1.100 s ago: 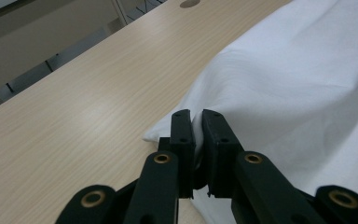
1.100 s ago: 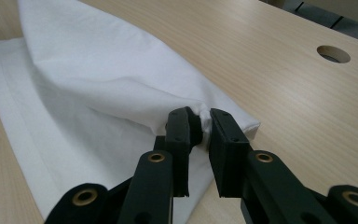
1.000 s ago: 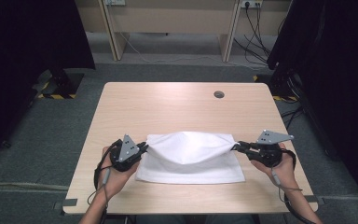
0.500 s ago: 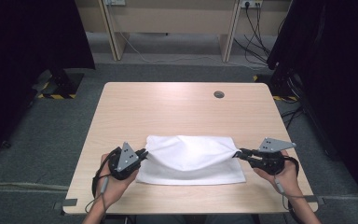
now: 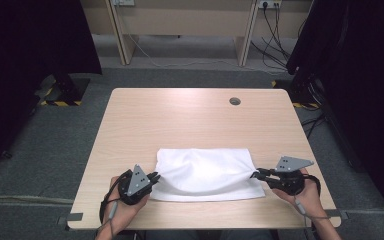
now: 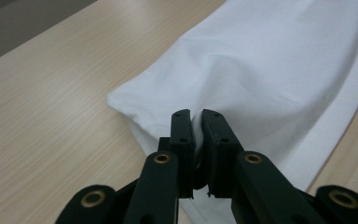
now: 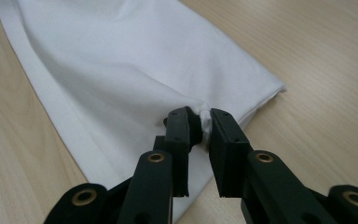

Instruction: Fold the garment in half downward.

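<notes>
Your left gripper [image 5: 152,178] is clamped on the left end of the white cloth [image 5: 205,172]; in the left gripper view its black jaws stand almost together with a pinch of the fabric [image 6: 270,70] bunched between the pads [image 6: 182,130]; your right gripper [image 5: 256,173] is likewise closed on the cloth's right end, and the right gripper view shows a small tuft of the white fabric [image 7: 135,70] squeezed between its fingertips [image 7: 182,126]. The cloth lies folded on the near half of the wooden table [image 5: 190,120], between your two hands; its upper layer is drawn up towards each grip and puckers there, while the lower layer rests flat on the wood; a hemmed edge runs along the side nearest you. Your left hand [image 5: 125,207] and right hand [image 5: 307,197] sit low near the table's front edge; a round hole [image 5: 235,101] marks the far right of the tabletop, well apart from the cloth.
</notes>
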Motion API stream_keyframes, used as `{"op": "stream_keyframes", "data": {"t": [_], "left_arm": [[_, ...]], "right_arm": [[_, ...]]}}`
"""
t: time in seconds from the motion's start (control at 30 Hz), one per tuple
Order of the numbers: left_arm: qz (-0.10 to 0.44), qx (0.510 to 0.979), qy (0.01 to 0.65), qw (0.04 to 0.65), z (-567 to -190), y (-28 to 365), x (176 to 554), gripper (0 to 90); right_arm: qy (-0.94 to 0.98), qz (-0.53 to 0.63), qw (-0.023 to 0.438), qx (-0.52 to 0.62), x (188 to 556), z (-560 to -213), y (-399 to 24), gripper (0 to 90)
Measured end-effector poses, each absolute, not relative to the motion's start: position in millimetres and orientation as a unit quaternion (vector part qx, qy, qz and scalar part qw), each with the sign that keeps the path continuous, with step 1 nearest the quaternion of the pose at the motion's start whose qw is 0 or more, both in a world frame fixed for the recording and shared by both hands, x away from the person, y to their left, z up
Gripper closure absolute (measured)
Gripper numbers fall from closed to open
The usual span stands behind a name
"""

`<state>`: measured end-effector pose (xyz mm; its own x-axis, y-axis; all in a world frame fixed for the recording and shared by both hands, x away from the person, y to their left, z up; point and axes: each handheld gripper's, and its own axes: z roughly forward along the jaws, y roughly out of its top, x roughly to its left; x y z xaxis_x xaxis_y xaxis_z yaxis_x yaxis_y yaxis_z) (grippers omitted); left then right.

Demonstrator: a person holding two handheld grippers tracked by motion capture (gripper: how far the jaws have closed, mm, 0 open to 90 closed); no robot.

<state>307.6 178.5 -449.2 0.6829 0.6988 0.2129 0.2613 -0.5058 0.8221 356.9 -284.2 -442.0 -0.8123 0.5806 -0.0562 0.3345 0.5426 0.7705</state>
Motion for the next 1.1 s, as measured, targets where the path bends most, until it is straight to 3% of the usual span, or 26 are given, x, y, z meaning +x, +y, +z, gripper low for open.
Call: {"op": "stream_keyframes", "data": {"t": [0.47,0.6,0.8,1.1], "left_arm": [[0.252,0.838,0.296,0.384,-460,178,304,82.3],[0.242,0.836,0.295,0.394,-459,183,302,74.6],[0.255,0.817,0.306,0.417,-443,192,305,66.6],[0.213,0.851,0.286,0.385,-447,153,342,64.4]], "right_arm": [[0.880,0.377,0.137,0.254,348,-457,-291,76.8],[0.890,0.374,0.115,0.235,343,-455,-295,67.7],[0.868,0.413,0.118,0.249,344,-435,-307,63.8],[0.875,0.369,0.116,0.292,369,-437,-261,62.1]]}}
